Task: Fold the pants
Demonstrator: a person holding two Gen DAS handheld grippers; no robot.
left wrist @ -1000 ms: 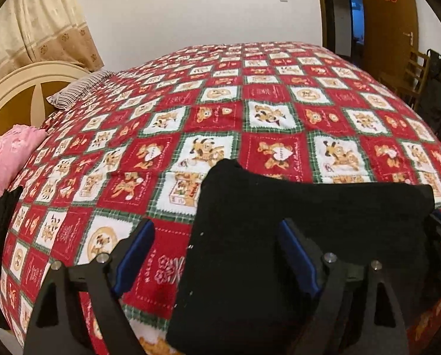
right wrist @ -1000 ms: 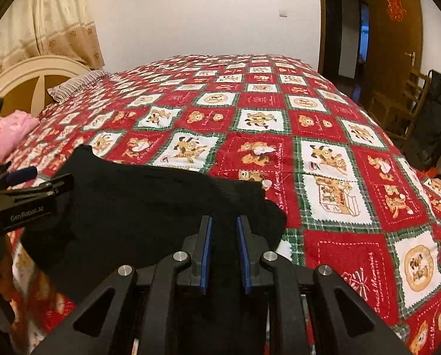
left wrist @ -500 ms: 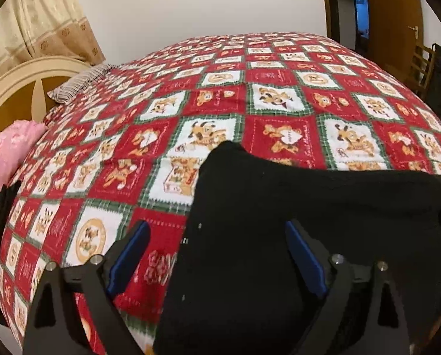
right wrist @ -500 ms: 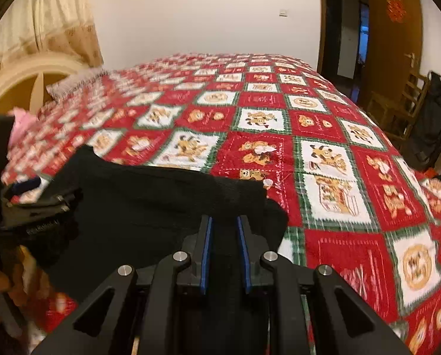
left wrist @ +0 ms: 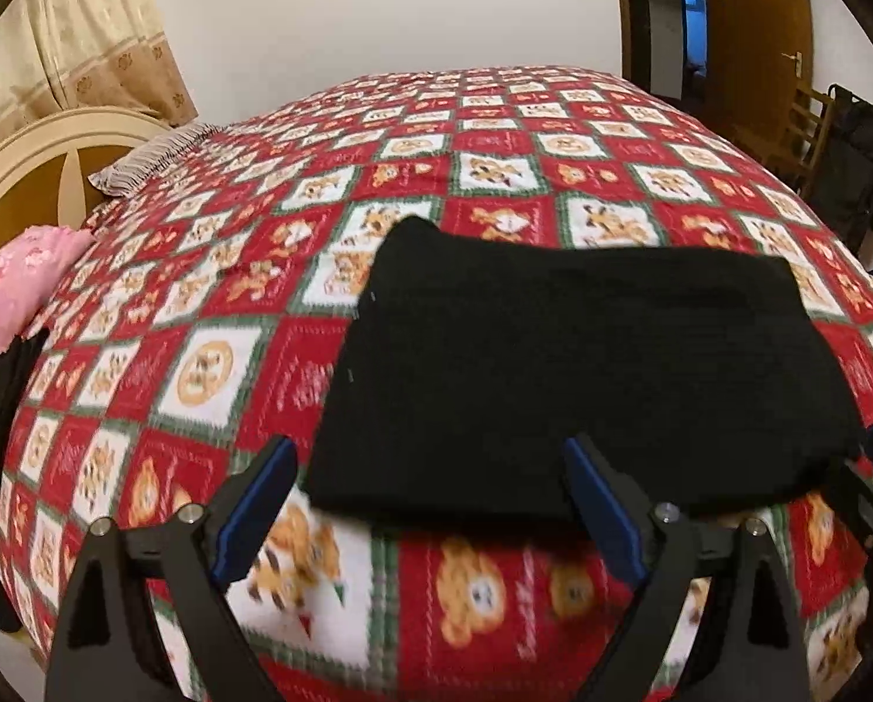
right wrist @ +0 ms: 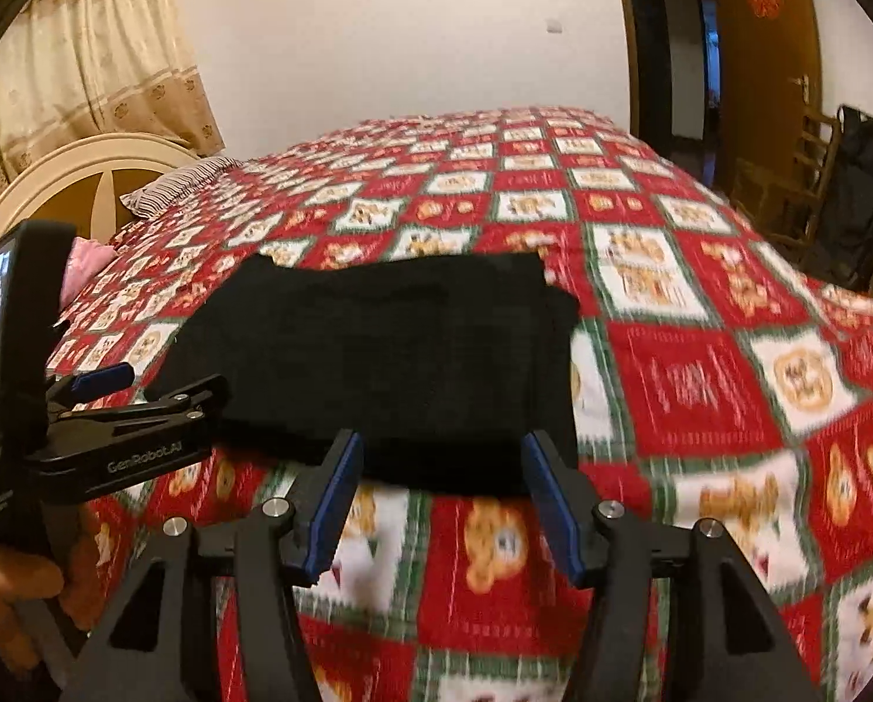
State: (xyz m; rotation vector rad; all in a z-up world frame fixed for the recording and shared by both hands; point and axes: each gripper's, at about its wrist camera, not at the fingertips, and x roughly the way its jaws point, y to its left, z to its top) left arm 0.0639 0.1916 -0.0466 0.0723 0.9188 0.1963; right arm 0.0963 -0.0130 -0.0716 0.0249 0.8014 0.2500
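Two grippers hover at the near edge of a bed whose bedspread (left wrist: pixel 495 134) is a red, white and green check with cartoon prints. The black pants (left wrist: pixel 583 374), folded into a flat rectangle, lie on it just ahead of both.

From the left wrist view, the left gripper (left wrist: pixel 430 503) stands spread wide with nothing between its blue pads. The near hem of the pants lies just beyond the fingertips, slightly toward the right finger, with no visible contact.

From the right wrist view, the right gripper (right wrist: pixel 439 497) has just been opening; its jaws are parted about halfway and empty. The near edge of the pants (right wrist: pixel 389 362) lies directly in front of the gap, just past the pad tips and not pinched. In the same view the left gripper (right wrist: pixel 144 386) sits beside the left edge of the pants, held by a hand (right wrist: pixel 9 602) low at the left.

A pink pillow (left wrist: pixel 9 292) lies well apart at the left, near the headboard (left wrist: pixel 38 175).
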